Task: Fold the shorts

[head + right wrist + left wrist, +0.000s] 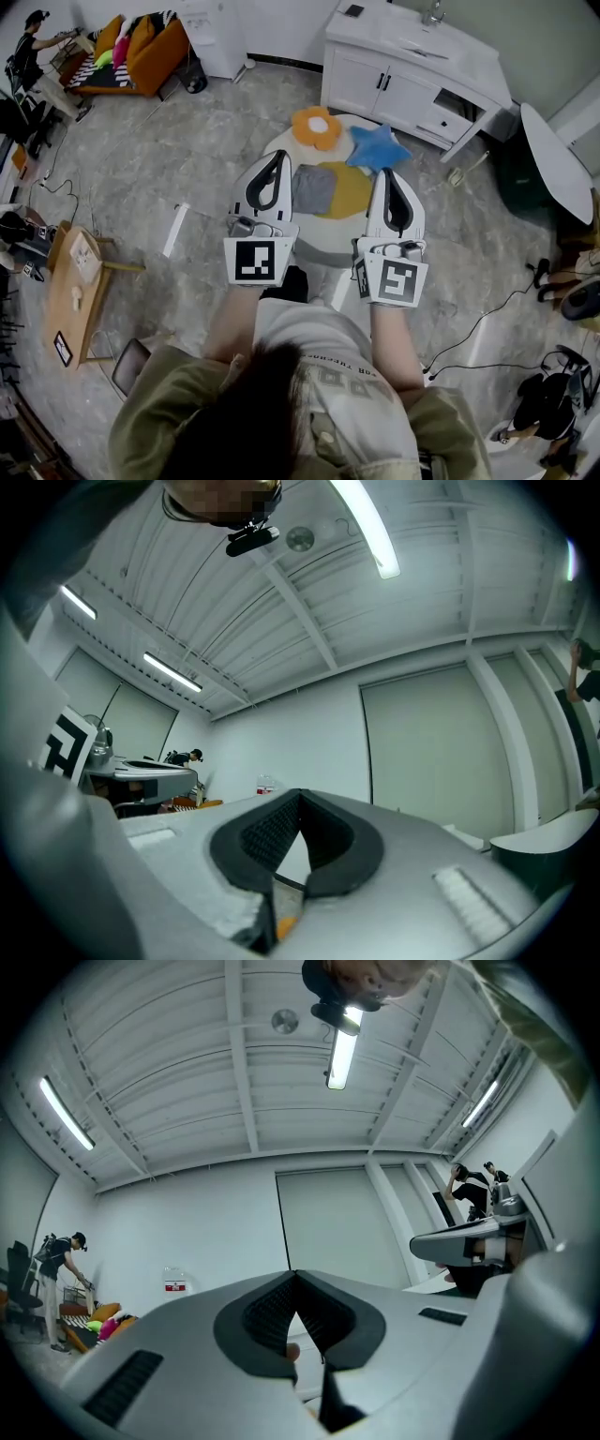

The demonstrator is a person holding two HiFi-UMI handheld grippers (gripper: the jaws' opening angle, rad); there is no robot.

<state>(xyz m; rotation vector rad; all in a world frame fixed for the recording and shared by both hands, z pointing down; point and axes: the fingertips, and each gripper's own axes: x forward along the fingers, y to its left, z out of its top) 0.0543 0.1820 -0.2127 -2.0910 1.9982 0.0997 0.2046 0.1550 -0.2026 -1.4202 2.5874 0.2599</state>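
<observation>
left gripper (277,155): fingers closed, empty | right gripper (382,174): fingers closed, empty | both tilted upward, side by side | grey shorts (313,188) on round counter (323,246) below them

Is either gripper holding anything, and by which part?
Nothing is held: left gripper and right gripper are shut and empty; the grey shorts lie on the table.

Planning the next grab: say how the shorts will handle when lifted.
The shorts lie flat as a grey square, so probably floppy: lifted by one edge, the fold would likely drop open. Thin cloth, likely light.
</observation>
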